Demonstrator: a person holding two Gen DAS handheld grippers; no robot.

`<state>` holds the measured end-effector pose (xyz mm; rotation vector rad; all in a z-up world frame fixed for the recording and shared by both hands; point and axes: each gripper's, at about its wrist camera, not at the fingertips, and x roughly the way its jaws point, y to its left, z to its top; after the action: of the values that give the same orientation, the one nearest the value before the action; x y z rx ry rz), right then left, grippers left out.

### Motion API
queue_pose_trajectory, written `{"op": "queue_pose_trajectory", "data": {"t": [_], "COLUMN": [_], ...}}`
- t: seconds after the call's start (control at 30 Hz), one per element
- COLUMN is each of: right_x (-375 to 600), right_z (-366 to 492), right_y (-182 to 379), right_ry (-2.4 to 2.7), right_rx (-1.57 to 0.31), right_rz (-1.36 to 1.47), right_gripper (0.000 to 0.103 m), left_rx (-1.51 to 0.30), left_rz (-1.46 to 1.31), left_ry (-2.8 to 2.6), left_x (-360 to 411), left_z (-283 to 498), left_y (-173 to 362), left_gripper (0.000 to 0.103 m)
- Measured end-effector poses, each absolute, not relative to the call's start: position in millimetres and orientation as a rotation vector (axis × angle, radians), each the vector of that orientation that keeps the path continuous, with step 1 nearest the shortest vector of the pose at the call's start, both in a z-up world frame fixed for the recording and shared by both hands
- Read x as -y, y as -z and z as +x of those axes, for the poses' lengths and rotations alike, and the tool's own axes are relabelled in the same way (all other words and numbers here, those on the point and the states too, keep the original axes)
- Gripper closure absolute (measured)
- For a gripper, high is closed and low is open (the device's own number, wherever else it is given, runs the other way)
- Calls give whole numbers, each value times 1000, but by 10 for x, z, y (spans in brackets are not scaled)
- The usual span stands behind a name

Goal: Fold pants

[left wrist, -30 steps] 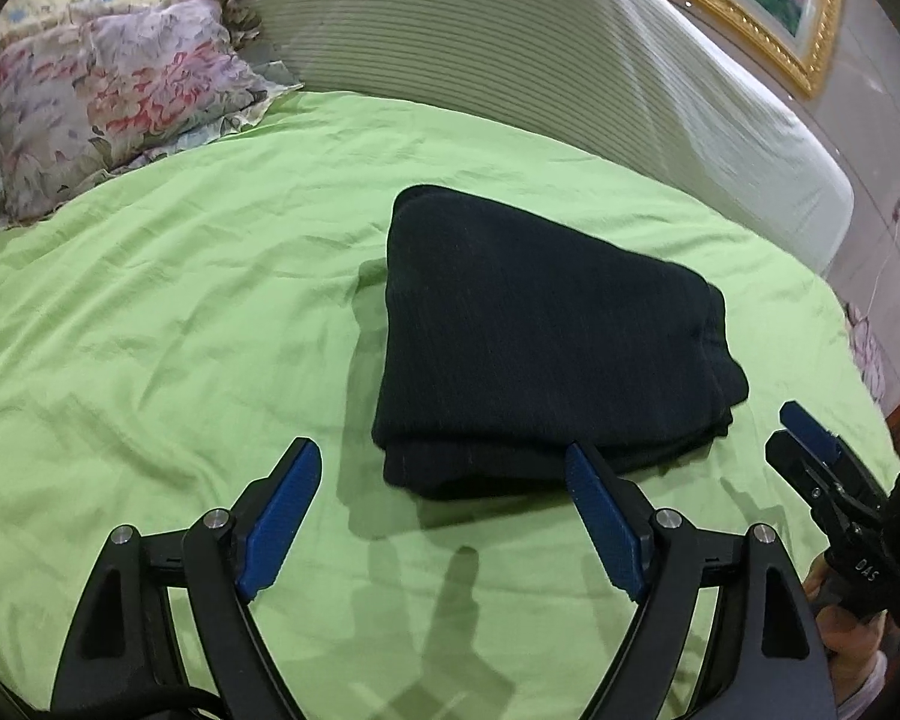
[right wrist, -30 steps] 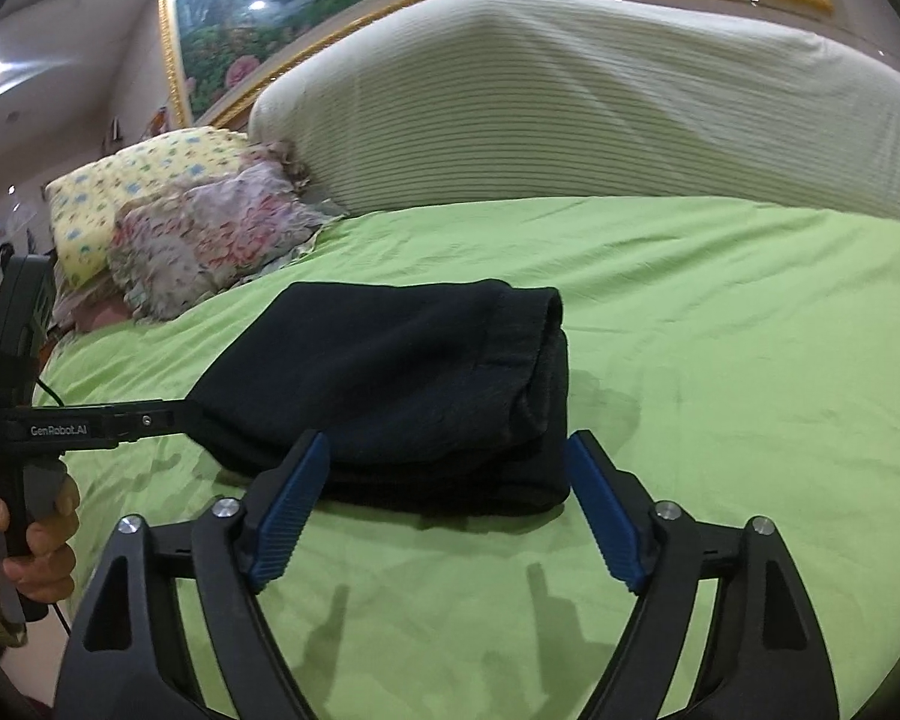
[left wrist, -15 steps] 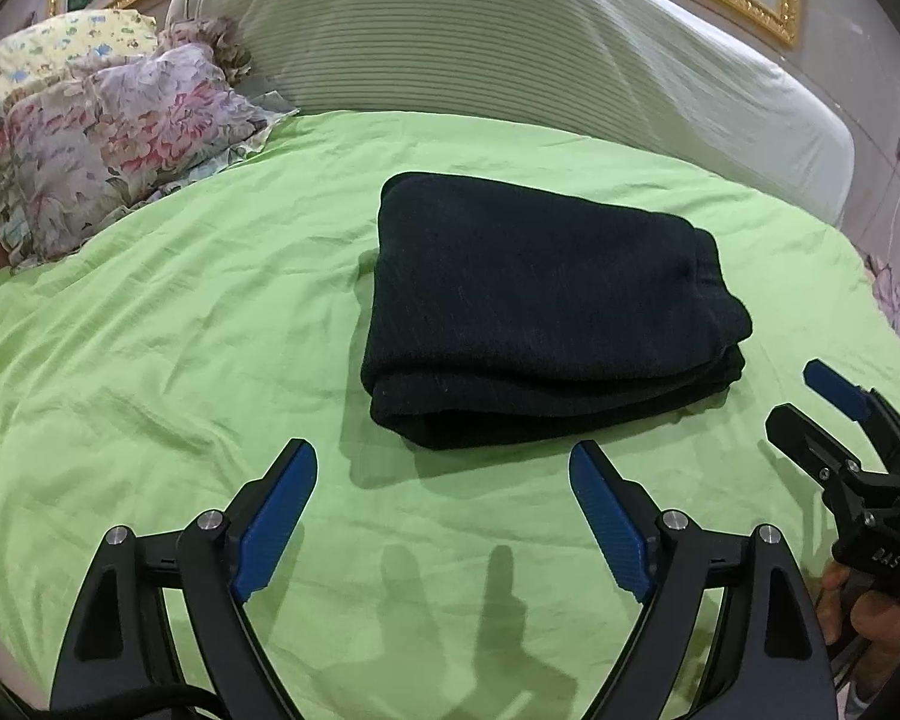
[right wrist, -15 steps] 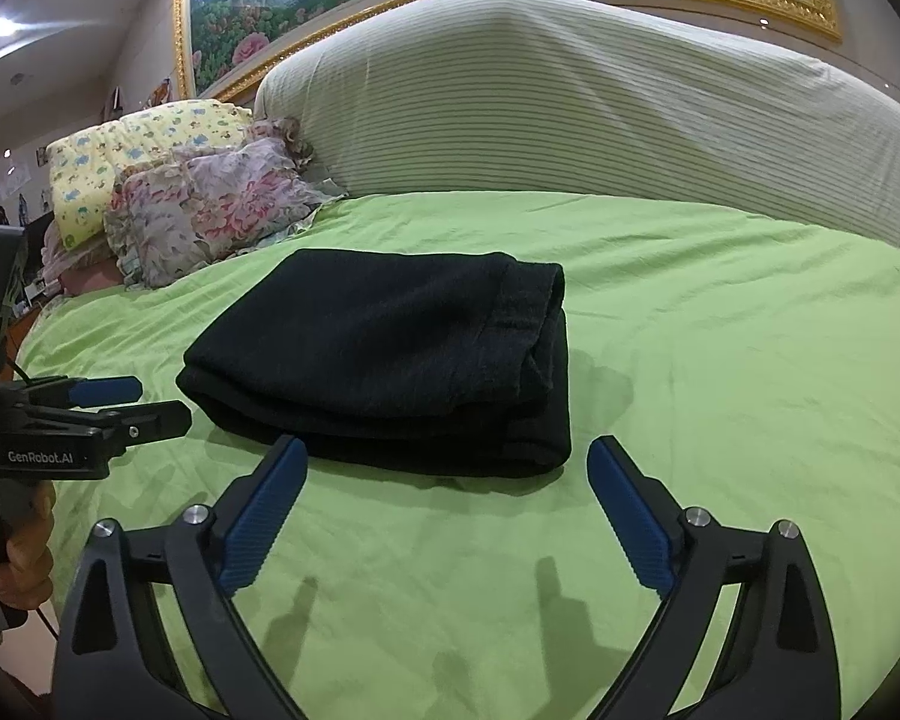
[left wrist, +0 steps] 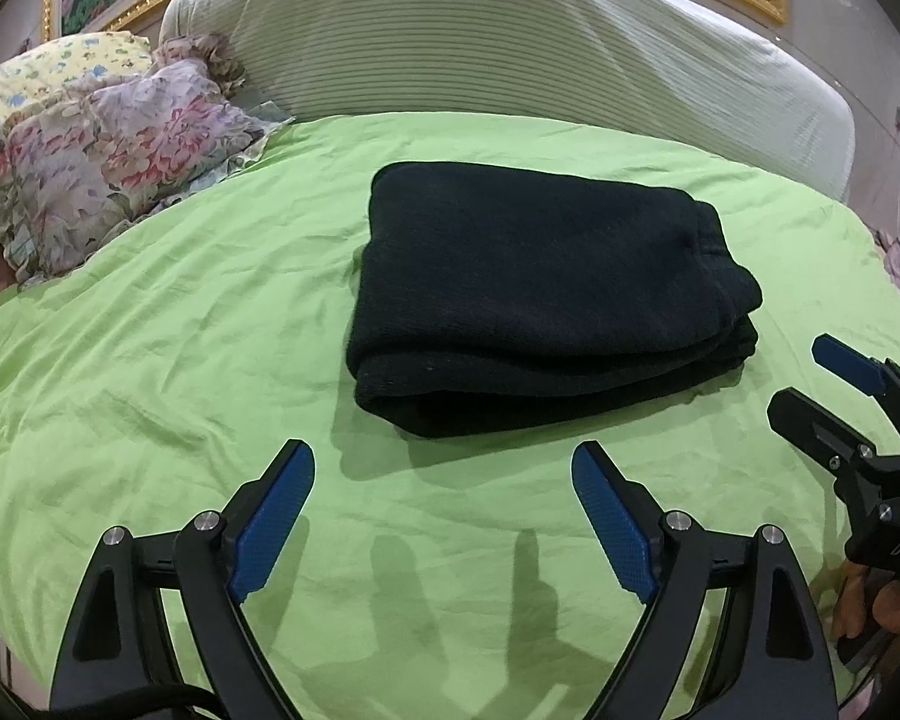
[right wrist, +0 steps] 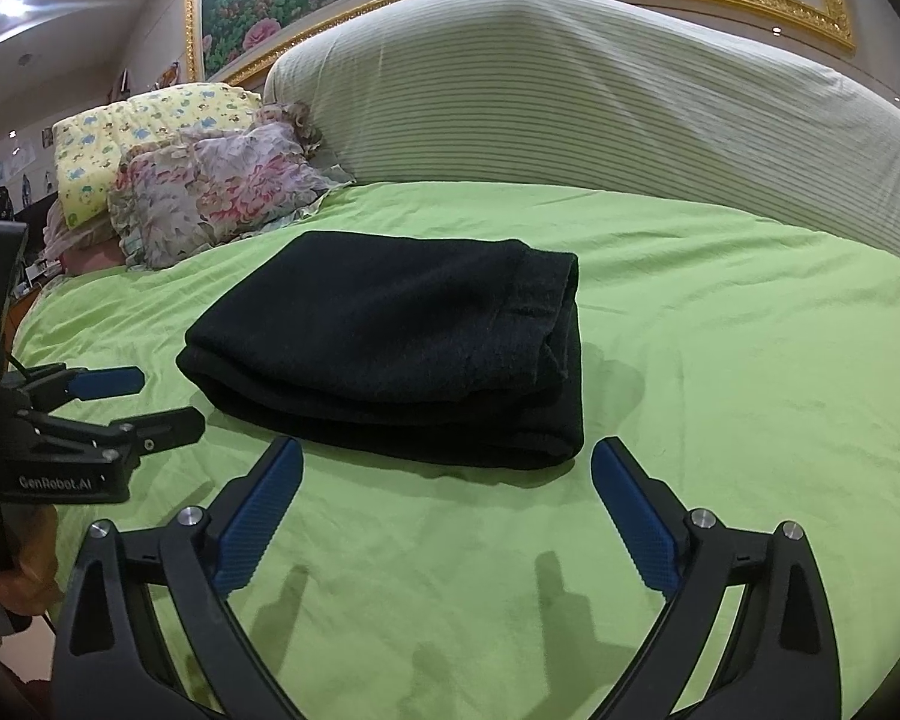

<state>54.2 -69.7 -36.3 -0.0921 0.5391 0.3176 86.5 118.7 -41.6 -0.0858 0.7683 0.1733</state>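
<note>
Both jaws gape wide and empty: left gripper (left wrist: 444, 510) and right gripper (right wrist: 447, 507) hover just short of the pants (left wrist: 534, 300), which lie folded mid-bed (left wrist: 150, 360). A careless nudge could spill the loose stacked layers.

The left tongs (right wrist: 150, 405) read "GenRobot.AI"; the right tongs (left wrist: 822, 387) read "DAS".

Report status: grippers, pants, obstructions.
Left gripper open, empty. Right gripper open, empty. Black knit pants folded into a stacked bundle on the lime-green bedsheet, clear of both grippers' fingers. Nothing in the way.
</note>
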Motion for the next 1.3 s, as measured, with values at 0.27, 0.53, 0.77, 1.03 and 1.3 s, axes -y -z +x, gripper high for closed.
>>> {"op": "queue_pose_trajectory", "data": {"t": [0.27,0.53,0.77,1.03,1.3], "right_x": [696,682,680,666,661], "right_z": [530,536,543,535,534], "right_y": [383,392,404,405,405], "right_ry": [-313,-309,-311,-309,-308], "right_rx": [-546,-549,-554,-554,-554], "right_rz": [-76,-80,-81,-80,-80], "right_gripper": [6,6,6,6,6], "left_rx": [-747,-723,-718,-722,-718], "left_rz": [-82,-84,-87,-84,-84], "left_ry": [-184,-184,-180,-172,-170], "left_x": [-1186,-1177,-1168,-1173,-1174], "left_z": [889,912,924,954,951], "left_y": [441,438,441,447,443], "left_gripper": [14,14,14,13,13]}}
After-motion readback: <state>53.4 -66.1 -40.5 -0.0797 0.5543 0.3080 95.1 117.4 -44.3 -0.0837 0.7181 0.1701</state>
